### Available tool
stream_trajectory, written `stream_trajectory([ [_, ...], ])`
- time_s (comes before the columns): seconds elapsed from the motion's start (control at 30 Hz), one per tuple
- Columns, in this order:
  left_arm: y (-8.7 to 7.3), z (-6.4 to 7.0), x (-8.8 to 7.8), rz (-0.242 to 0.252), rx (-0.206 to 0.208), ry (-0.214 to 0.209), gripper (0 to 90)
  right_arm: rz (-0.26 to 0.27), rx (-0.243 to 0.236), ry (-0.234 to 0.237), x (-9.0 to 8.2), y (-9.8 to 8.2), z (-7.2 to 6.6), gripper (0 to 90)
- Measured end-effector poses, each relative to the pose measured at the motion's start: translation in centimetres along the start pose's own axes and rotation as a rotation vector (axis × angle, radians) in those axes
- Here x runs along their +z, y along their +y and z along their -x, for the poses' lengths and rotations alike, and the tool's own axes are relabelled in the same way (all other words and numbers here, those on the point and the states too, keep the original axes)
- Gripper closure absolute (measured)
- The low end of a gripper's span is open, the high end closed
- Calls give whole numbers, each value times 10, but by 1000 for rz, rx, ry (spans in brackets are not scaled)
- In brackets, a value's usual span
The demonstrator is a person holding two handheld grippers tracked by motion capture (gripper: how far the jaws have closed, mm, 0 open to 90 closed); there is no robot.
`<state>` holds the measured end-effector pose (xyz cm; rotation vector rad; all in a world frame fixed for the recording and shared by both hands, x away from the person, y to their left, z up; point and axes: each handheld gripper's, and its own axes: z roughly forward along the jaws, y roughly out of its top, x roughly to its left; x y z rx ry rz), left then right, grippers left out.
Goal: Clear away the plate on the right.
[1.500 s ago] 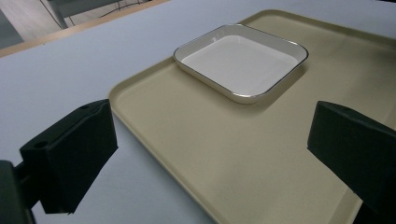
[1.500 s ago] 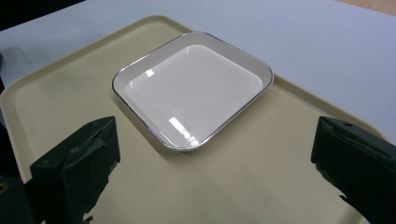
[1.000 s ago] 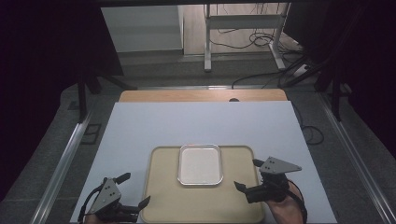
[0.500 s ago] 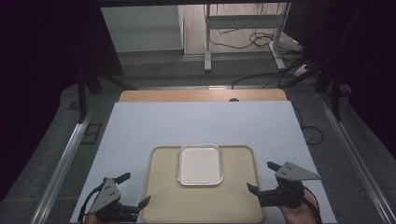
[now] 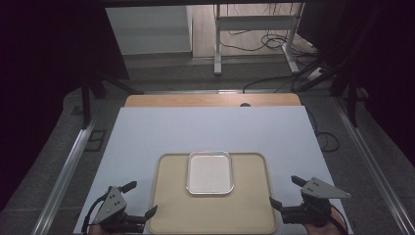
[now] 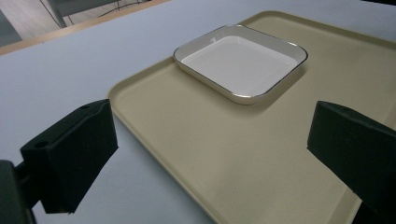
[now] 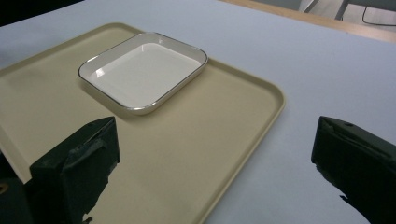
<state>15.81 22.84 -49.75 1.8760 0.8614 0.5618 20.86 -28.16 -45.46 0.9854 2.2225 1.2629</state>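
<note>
A beige tray lies on the white table top near the front edge. A white square dish with a metallic rim rests on the tray's far half. My left gripper is open at the tray's front left corner, one jaw over the table and one over the tray. My right gripper is open at the tray's front right corner, straddling its right rim. The dish is empty, and the dish lies beyond both pairs of jaws. Nothing is held.
The white table top stretches beyond the tray to a wooden strip at the far edge. Metal rails run along both sides of the table. Cables and a stand's legs lie on the floor behind.
My right gripper has drawn back toward the front edge and to the right, away from the tray's side. The left gripper, tray and dish have stayed put.
</note>
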Motion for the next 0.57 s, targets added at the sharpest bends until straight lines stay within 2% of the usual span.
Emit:
stream_trajectory([
  [0.33,0,-1,0,1,-5,-2,13,-49,40,8,-4,-22,2,6],
  [0.57,0,0,0,-2,-1,-3,13,-94,55,29,1,-26,4,3],
])
